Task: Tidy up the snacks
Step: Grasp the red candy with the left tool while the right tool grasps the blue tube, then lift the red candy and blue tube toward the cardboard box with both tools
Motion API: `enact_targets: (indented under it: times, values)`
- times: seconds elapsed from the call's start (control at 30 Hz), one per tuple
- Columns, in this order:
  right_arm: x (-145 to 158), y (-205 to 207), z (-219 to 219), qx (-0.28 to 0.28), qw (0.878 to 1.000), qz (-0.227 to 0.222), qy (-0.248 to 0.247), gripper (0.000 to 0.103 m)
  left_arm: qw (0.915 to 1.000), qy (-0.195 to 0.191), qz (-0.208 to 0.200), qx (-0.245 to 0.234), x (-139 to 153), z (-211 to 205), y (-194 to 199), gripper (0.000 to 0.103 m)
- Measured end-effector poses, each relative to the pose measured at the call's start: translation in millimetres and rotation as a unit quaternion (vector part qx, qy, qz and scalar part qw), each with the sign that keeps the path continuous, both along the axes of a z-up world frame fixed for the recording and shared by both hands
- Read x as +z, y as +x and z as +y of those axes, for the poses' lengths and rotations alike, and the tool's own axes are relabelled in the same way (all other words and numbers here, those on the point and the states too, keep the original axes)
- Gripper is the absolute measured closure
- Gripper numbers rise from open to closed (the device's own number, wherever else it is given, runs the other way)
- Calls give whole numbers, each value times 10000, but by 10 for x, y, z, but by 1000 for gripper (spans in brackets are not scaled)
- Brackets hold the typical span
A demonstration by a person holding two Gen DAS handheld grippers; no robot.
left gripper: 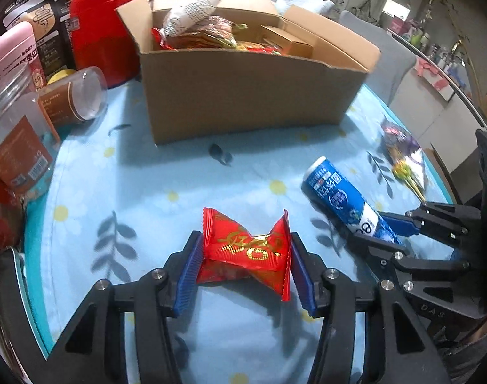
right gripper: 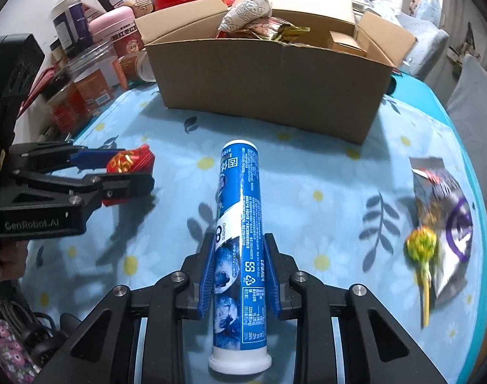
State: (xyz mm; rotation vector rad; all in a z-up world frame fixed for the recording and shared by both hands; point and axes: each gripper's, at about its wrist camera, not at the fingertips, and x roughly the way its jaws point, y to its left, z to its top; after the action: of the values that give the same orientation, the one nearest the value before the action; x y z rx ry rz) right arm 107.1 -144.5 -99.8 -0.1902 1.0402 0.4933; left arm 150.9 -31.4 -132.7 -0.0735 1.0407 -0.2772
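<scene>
My left gripper (left gripper: 245, 249) is shut on a red snack packet with gold print (left gripper: 246, 249), its wrapper pinched between the blue pads above the cloth. It also shows in the right wrist view (right gripper: 128, 163). My right gripper (right gripper: 240, 252) is shut on a blue and white tube (right gripper: 240, 224) that points toward the box; the tube also shows in the left wrist view (left gripper: 342, 198). An open cardboard box (left gripper: 243, 96) holding several snack packets stands behind both, also in the right wrist view (right gripper: 269, 86).
A purple snack bag (right gripper: 448, 220) and a yellow-green lollipop (right gripper: 421, 246) lie on the right of the floral blue cloth (left gripper: 147, 192). Jars, a pink tin and a red container (left gripper: 99, 32) crowd the left edge. The table's edge curves at the right.
</scene>
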Motion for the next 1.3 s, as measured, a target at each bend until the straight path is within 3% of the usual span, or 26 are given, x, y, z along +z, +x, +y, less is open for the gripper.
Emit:
enact_targets:
  times: [0.33, 0.57, 0.73, 0.83, 0.9, 0.97, 1.07, 1.3]
  values:
    - [7, -226, -85, -87, 9999, 102, -23, 75, 9998, 104, -27, -149, -20, -134, -150, 50]
    - [3, -250, -66, -132, 9999, 41, -48, 73, 9992, 311, -93, -237, -79, -209, -152, 43]
    - [-15, -219, -35, -137, 9999, -12, -55, 58, 9971, 609, -218, -397, -112, -306, -179, 36]
    - [-28, -220, -21, -138, 9998, -90, -129, 57, 9971, 596, -298, -372, -111, -291, -198, 35]
    - [-34, -220, -32, -159, 9998, -121, -77, 57, 9981, 471, -332, -238, -103, -234, -200, 43]
    - [-41, -228, -52, -196, 9997, -171, -18, 59, 9974, 582, -378, -176, -87, -223, -192, 47]
    - [-45, -239, -66, -254, 9992, -288, -101, 75, 9984, 395, -383, -134, -55, -175, -181, 55]
    - [28, -285, -101, -179, 9991, -372, 83, 75, 9989, 313, -324, -105, 24, -126, -168, 55]
